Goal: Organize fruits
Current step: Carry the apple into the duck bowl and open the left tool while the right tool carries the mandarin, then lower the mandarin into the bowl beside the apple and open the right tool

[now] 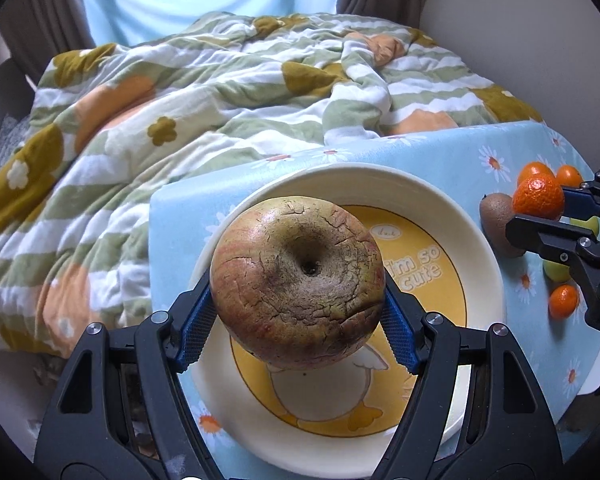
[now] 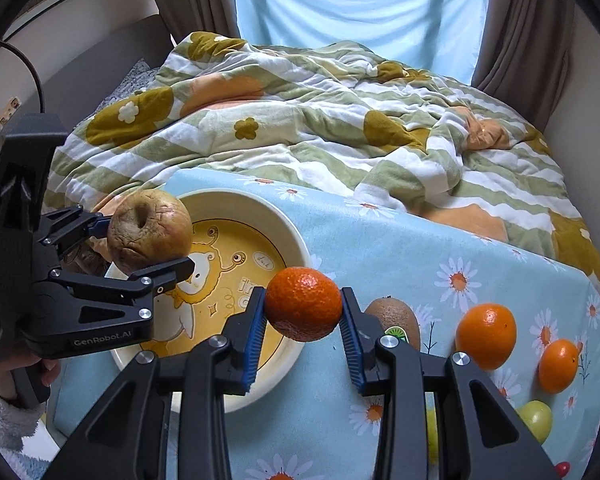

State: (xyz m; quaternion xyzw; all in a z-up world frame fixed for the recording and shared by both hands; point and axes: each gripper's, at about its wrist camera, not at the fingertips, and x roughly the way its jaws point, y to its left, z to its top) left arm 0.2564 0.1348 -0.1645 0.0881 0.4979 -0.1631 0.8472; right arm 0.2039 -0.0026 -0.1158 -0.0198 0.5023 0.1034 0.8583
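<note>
My left gripper (image 1: 298, 284) is shut on a wrinkled brown-red apple (image 1: 296, 284) and holds it above the cream plate (image 1: 480, 248) with a yellow duck print. The right wrist view shows the same apple (image 2: 150, 232) over the plate's (image 2: 260, 204) left side. My right gripper (image 2: 303, 306) is shut on a mandarin (image 2: 303, 304) held just above the plate's right rim; it also shows in the left wrist view (image 1: 538, 198). A kiwi (image 2: 394, 316), two oranges (image 2: 486, 336) (image 2: 558, 366) and a green fruit (image 2: 536, 420) lie on the cloth to the right.
The plate stands on a light blue daisy tablecloth (image 2: 420, 240) over a small table. Behind it lies a bed with a rumpled green-striped quilt (image 2: 300, 120). Curtains and a window are at the back. A small red fruit (image 2: 563, 469) lies at the cloth's near right.
</note>
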